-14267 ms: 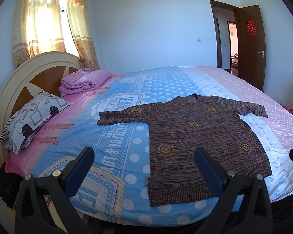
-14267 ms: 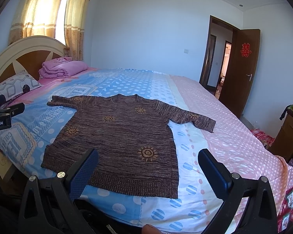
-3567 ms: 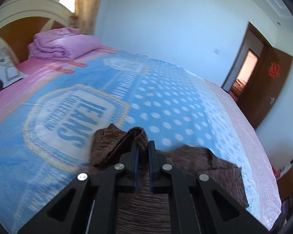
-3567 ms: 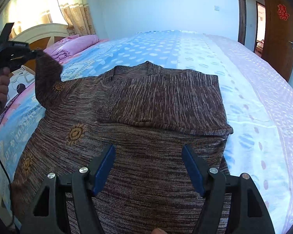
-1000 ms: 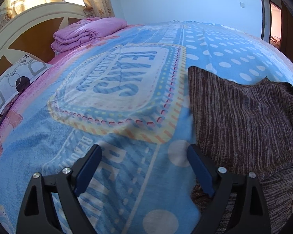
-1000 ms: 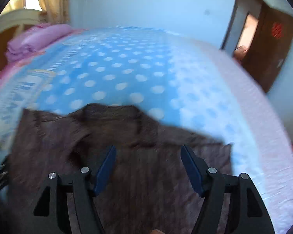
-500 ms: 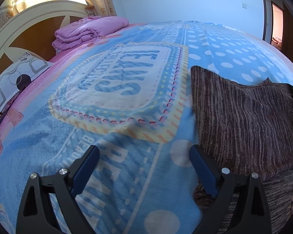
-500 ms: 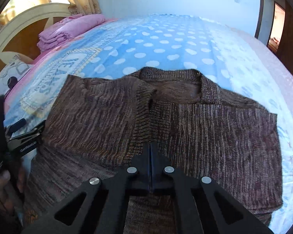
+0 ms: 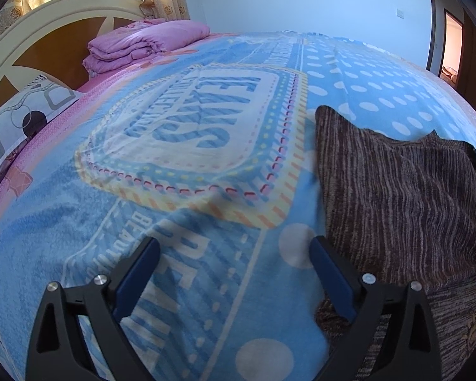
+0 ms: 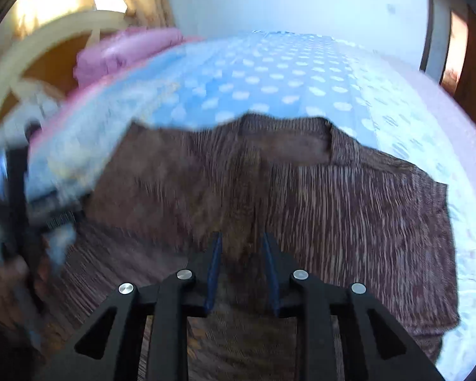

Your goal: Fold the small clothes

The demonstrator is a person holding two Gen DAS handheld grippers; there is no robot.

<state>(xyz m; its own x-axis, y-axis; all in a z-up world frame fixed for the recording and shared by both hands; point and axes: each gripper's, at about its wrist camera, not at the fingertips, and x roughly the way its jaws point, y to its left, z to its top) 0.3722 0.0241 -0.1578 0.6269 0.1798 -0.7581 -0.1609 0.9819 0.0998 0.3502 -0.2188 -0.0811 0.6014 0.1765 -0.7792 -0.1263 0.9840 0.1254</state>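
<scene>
Risking sleeve drag: right gripper (image 10: 240, 266) jaws narrow, empty, over sweater (image 10: 349, 209) centre frame; left gripper (image 9: 234, 273) wide, empty, lower frame.

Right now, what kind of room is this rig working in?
A home bedroom, almost certainly. A large bed with a blue printed bedspread fills the view, with an arched headboard, a patterned pillow and a folded pink quilt beside it. A brown sweater lies on the bedspread.
</scene>
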